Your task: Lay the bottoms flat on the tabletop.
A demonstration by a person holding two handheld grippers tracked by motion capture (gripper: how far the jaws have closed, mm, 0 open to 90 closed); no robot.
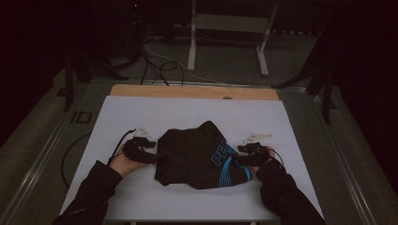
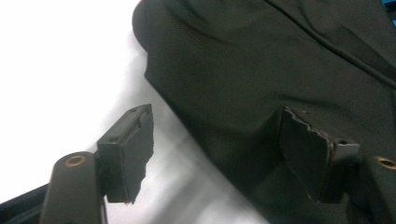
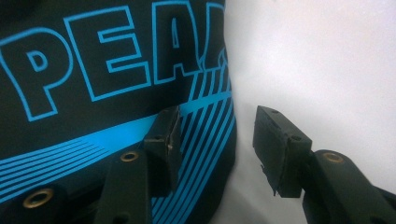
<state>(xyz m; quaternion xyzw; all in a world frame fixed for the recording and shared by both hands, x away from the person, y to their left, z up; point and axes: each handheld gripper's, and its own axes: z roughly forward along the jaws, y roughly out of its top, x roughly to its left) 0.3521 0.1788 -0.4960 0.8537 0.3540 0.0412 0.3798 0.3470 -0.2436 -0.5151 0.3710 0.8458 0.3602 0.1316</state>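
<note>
A black garment (image 1: 197, 154) with a blue "PEAK" print and blue stripes lies folded in a heap on the white tabletop (image 1: 141, 112). My left gripper (image 1: 152, 156) is low at the garment's left edge. In the left gripper view it (image 2: 215, 116) stands open, one jaw over the bare table and the other over the black cloth (image 2: 261, 60), with the hem running between them. My right gripper (image 1: 241, 158) sits at the right edge. It (image 3: 218, 114) is open, one jaw on the striped print (image 3: 93, 84) and the other over the white surface.
A wooden strip (image 1: 192, 91) borders the table's far edge. Beyond it stand a white frame's legs (image 1: 191, 47) and loose cables (image 1: 159, 68) on the floor. White tabletop lies free on all sides of the garment. Dark sleeves enter from the bottom.
</note>
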